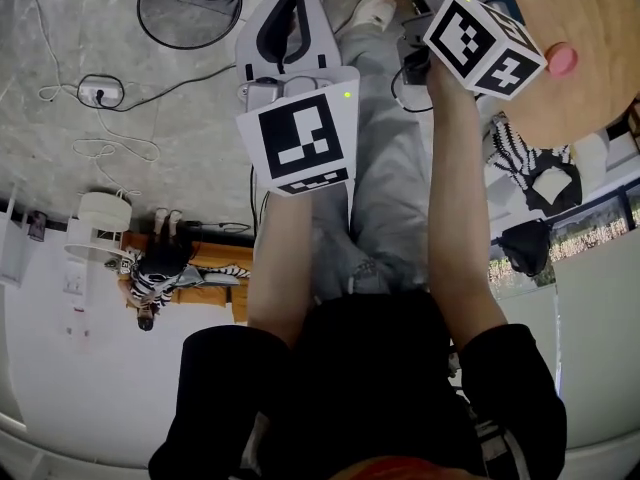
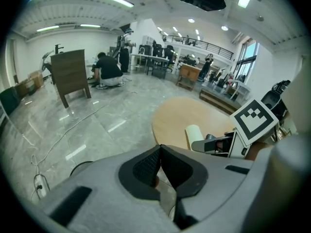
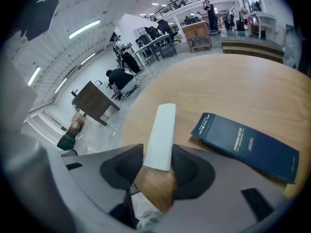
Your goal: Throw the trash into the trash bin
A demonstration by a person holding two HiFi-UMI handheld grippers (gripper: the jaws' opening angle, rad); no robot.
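Observation:
A white paper tube (image 3: 162, 135) lies on the round wooden table (image 3: 233, 81), its near end between the jaws of my right gripper (image 3: 158, 163). The black pads (image 3: 127, 168) stand wide on either side of that end, and the tube still rests on the wood. From the left gripper view the tube (image 2: 196, 135) shows just past the right gripper's tips. My left gripper (image 2: 159, 152) is shut with nothing in it, held above the floor to the left of the table. In the head view its jaws (image 1: 290, 8) point away from me.
A dark blue booklet (image 3: 245, 144) lies on the table right of the tube. A pink thing (image 1: 562, 60) sits at the table's edge. A black-rimmed round thing (image 1: 190, 6) stands on the marble floor ahead left, with cables and a socket (image 1: 100, 93) nearby.

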